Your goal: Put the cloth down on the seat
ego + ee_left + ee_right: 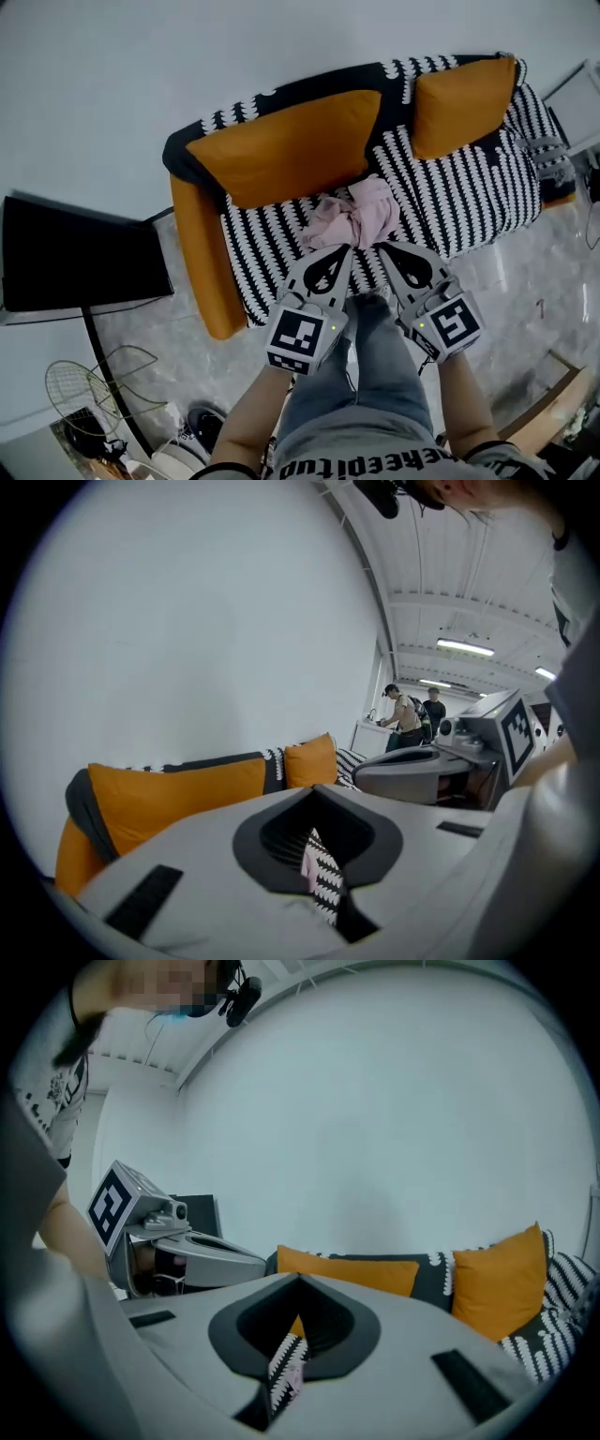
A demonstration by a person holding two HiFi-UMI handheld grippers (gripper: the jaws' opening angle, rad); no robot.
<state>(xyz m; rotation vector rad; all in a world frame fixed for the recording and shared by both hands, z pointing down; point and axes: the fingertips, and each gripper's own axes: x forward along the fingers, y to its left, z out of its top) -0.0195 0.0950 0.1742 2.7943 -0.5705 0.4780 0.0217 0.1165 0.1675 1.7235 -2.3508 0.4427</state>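
Both tools are closed. The left tool [339,251] has its jaws together, and its own view [323,874] shows only a thin slit between them. The right tool [383,247] is the same [281,1372]. Through each slit I see a strip of the black-and-white seat cover and a sliver of pink beyond it. As far as I can judge, neither pair of jaws pinches anything.

The two tips point side by side at the sofa, just short of the near edge of the cloth [356,214]. It lies in a loose pink heap on the seat [267,246], roughly midway along it, in front of the gap between the cushions. With the cloth resting there and both tools free of it, the put-down looks done.

The cloth looks light, soft and limp, with no stiffness at all. It would sag from any single grip and fall into new folds when let go. There is nothing fragile about it, and the fabric should not slip in the pads. The best hold would be a raised fold on top of the heap. An edge taken with each tool would serve if it has to spread flat.

By count there are two tools, one cloth, one sofa [202,281] and two orange cushions. The larger cushion [291,145] is on the left and the smaller [461,103] on the right.
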